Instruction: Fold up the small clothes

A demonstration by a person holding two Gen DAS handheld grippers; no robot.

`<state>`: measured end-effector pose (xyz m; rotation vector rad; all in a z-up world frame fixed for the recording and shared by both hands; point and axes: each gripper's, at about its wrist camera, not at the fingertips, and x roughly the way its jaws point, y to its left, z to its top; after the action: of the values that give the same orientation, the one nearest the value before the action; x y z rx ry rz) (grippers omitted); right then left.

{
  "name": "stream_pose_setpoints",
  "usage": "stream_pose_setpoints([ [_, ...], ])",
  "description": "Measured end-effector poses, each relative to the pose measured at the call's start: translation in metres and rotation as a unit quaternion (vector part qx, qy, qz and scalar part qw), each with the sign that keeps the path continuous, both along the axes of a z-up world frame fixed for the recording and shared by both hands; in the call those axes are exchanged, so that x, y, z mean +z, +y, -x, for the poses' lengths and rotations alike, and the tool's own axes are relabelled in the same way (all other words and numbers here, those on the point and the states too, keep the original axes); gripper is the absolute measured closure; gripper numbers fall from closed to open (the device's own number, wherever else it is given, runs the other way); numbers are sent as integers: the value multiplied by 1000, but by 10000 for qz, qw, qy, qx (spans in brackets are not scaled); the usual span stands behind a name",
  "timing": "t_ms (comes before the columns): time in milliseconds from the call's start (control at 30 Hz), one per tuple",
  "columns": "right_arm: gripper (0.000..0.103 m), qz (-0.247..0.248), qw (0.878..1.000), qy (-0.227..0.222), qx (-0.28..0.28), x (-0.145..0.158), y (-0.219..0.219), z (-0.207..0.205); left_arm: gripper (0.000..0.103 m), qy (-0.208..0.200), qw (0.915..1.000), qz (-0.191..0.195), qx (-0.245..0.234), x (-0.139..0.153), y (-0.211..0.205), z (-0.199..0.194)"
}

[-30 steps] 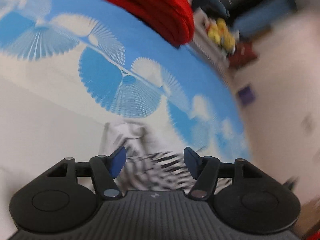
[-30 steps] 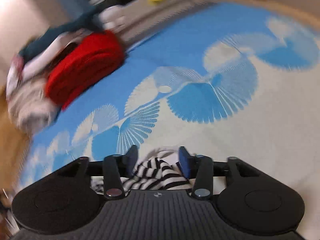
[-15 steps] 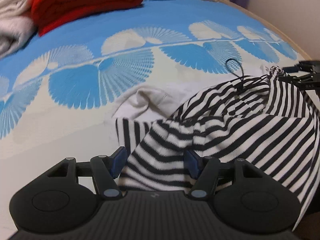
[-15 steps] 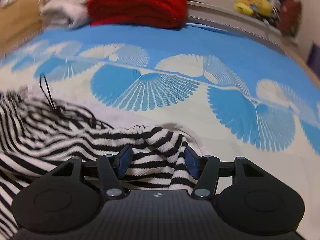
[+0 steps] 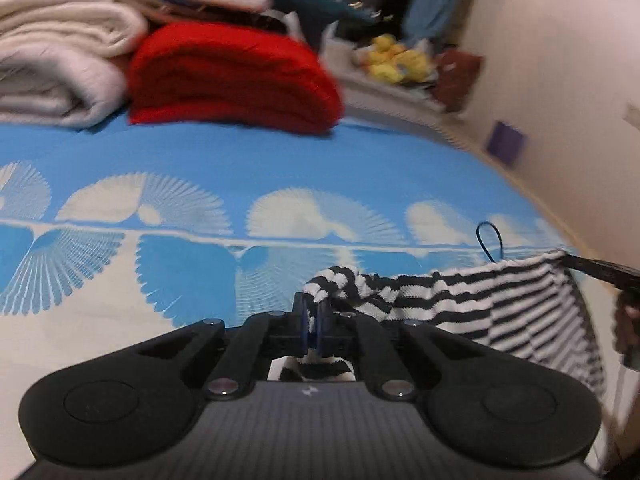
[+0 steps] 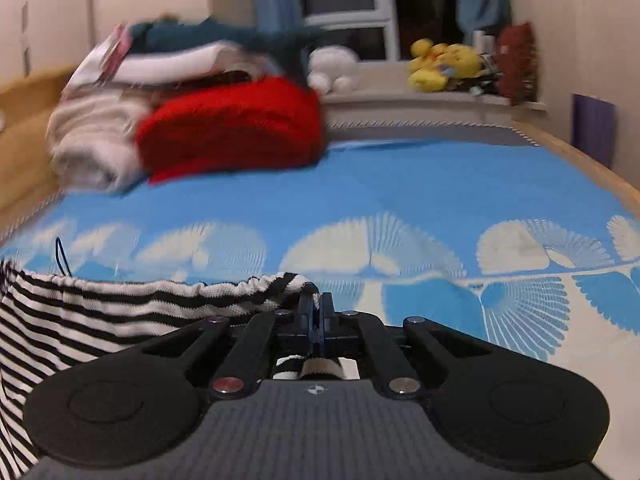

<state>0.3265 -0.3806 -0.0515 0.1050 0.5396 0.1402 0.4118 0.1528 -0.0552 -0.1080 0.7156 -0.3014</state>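
A black-and-white striped garment [image 5: 500, 304] with a gathered waistband and a dark drawstring loop [image 5: 489, 240] hangs stretched in the air between my two grippers, above the bed. My left gripper [image 5: 314, 320] is shut on one corner of its waistband. My right gripper [image 6: 317, 318] is shut on the other corner, and the striped garment [image 6: 100, 312] runs off to the left in the right wrist view. The tip of the right gripper [image 5: 600, 270] shows at the right edge of the left wrist view.
A blue and cream fan-patterned bedspread [image 6: 400, 184] covers the bed. At its far end lie a folded red knit [image 6: 232, 128], cream blankets [image 6: 92, 148] and more folded clothes. Yellow plush toys [image 6: 444, 64] sit on the windowsill. A wooden bed edge [image 6: 580, 160] runs along the right.
Both grippers have closed on the striped garment and lifted it off the bed. It now hangs spread between them; both views have tilted up toward the far end of the bed.
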Motion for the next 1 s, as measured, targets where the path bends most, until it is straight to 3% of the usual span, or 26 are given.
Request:
stream_pose_setpoints([
  [67, 101, 259, 9994, 214, -95, -10, 13, -18, 99, 205, 9988, -413, 144, -18, -15, -16],
  [233, 101, 754, 9910, 1001, -463, -54, 35, -56, 98, 746, 9924, -827, 513, -60, -29, -46],
  [300, 99, 863, 9869, 1249, -542, -69, 42, -64, 89, 1070, 9889, -875, 544, -73, -28, -50],
  [333, 97, 928, 9839, 1422, -557, -75, 45, -68, 84, 1293, 9868, -827, 514, -77, -26, -52],
  [400, 83, 833, 9791, 1754, -601, -82, 44, -69, 58, 1551, 9847, -627, 487, -73, -16, -50],
  [500, 71, 270, 9804, 1860, -590, -65, 28, -57, 45, 1410, 9876, -204, 661, -44, 7, -33],
  [600, 57, -340, 9801, 1796, -776, -34, -1, -31, 41, 1517, 9829, 513, 912, -15, 34, -9],
  [733, 54, -811, 9690, 2142, -925, -16, -32, 10, 41, 1836, 9739, 736, 1109, 7, 50, 35],
  [900, 44, -967, 9512, 2811, -833, -29, -45, 70, 41, 2656, 9521, 675, 1353, -26, 56, 87],
  [1000, 44, -1153, 9344, 3246, -912, -51, -49, 96, 42, 3254, 9292, 899, 1503, -58, 65, 103],
])
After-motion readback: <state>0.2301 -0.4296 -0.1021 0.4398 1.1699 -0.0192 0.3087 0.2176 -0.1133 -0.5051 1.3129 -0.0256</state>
